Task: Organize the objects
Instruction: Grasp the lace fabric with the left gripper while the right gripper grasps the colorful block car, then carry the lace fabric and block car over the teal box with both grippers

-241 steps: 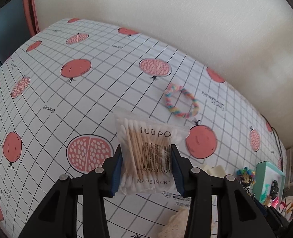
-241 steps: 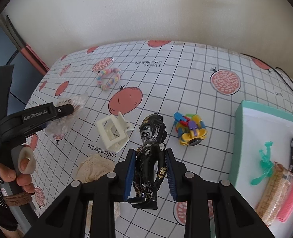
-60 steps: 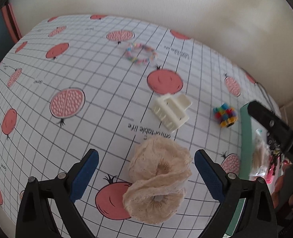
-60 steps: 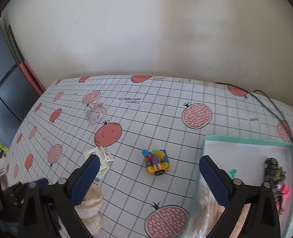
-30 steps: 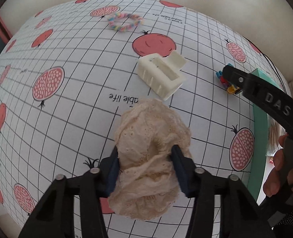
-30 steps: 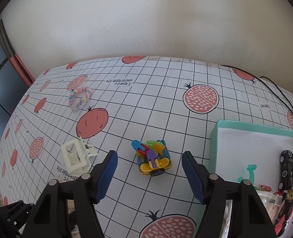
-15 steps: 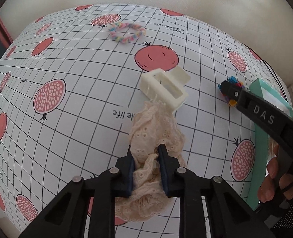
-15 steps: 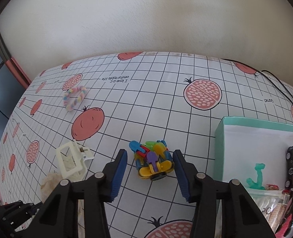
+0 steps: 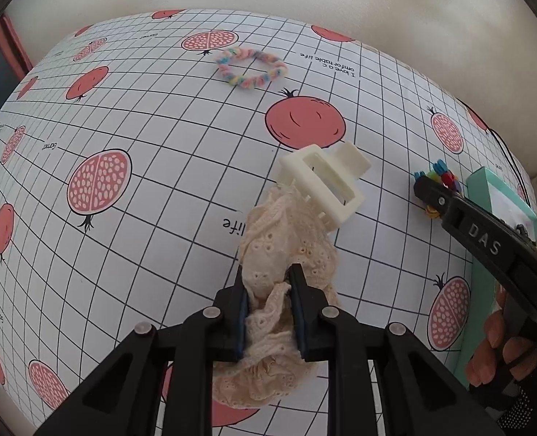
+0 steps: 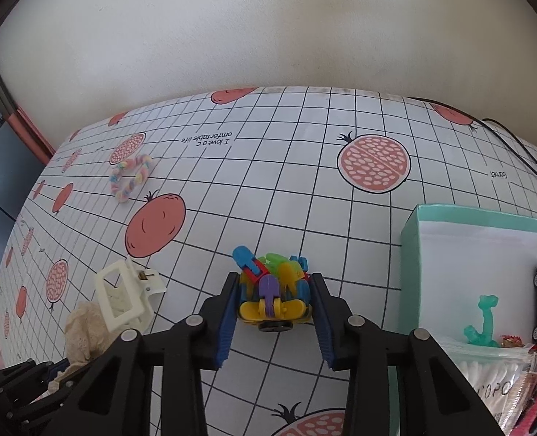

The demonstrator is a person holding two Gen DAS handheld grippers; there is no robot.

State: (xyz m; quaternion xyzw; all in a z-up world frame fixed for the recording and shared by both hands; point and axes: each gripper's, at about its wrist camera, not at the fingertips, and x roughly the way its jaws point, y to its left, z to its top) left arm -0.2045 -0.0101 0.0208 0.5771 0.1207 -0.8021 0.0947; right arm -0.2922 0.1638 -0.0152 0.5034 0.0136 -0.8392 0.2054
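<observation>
Right now your left tool is pinching the cream lace scrunchie, its blue pads shut tight on the bunched fabric, while the far end of the lace is trailing toward the white claw clip and seems to be touching its teeth, though the fisheye is making that contact hard to judge. Your right tool is straddling the colourful block toy on the bench, fingers standing at either flank of it; they are looking nearly closed on the toy, but whether they are gripping it cannot be told from this angle. What the coming move is hinging on is the teal box: it is lying to the right of both tools, just beside your right one and well apart from the left, so the toy has the shorter trip. Lifting the scrunchie straight up first looks wise, lest the clip be dragged along. Farther back, the pastel twisted ring is waiting near the wall.
</observation>
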